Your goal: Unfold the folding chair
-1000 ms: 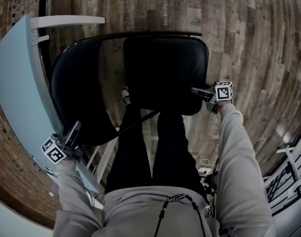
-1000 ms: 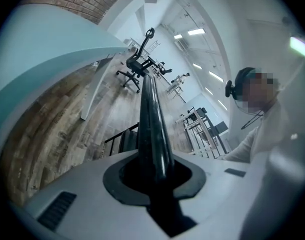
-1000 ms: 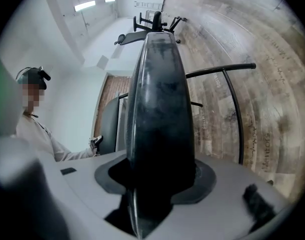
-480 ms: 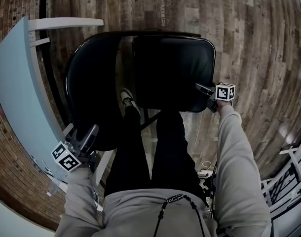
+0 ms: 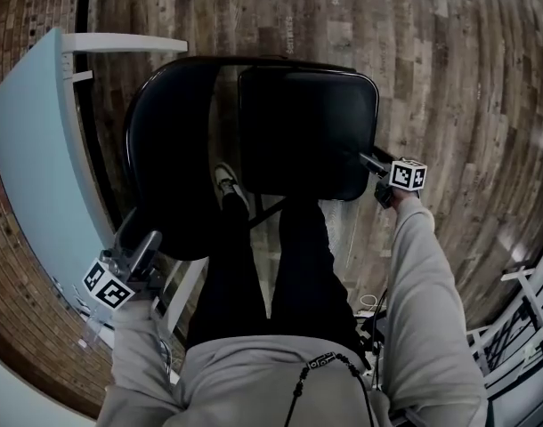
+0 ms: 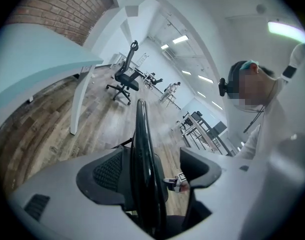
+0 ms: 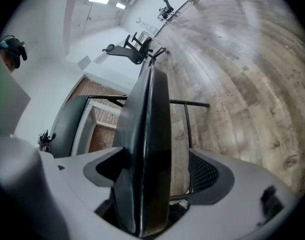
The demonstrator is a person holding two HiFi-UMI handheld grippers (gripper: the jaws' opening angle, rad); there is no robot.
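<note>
Table (image 5: 36, 158): light blue, left of the folding chair (image 5: 289, 105); its edge runs close beside the chair's left side.
Left gripper (image 5: 140, 241): at the chair's lower left corner, marker cube toward the person.
Left fingers: spreading at this moment. The thin black rim of the backrest (image 5: 169, 149) stands between them. It lies close against the ribbed pad (image 6: 110, 171) on one side, with clear daylight to the other finger. No pinch on the rim.
Backrest: the chair's left dark panel, with a rounded outline and its broad face toward the head camera.
Gap: a strip of wooden floor (image 5: 458, 78) shows between the backrest and the seat (image 5: 316, 158).
Person's legs (image 5: 254, 265): in dark trousers just below the chair, with one shoe (image 5: 225, 181) at the seat's lower left corner.
Seat: the chair's right dark panel, squarish and padded, its broad face toward the head camera.
Folding chair, location: on the wooden floor directly before the person, between the two grippers.
Right gripper (image 5: 371, 161): at the seat's right edge, low on that side, marker cube toward the person.
Right fingers: spreading at this moment and standing wide. The seat's edge is between them, nearer one finger and well clear of the meshed pad (image 7: 205, 174). No grip.
Office chair (image 6: 125, 76): far beyond the folding chair in the left gripper view, well apart.
</note>
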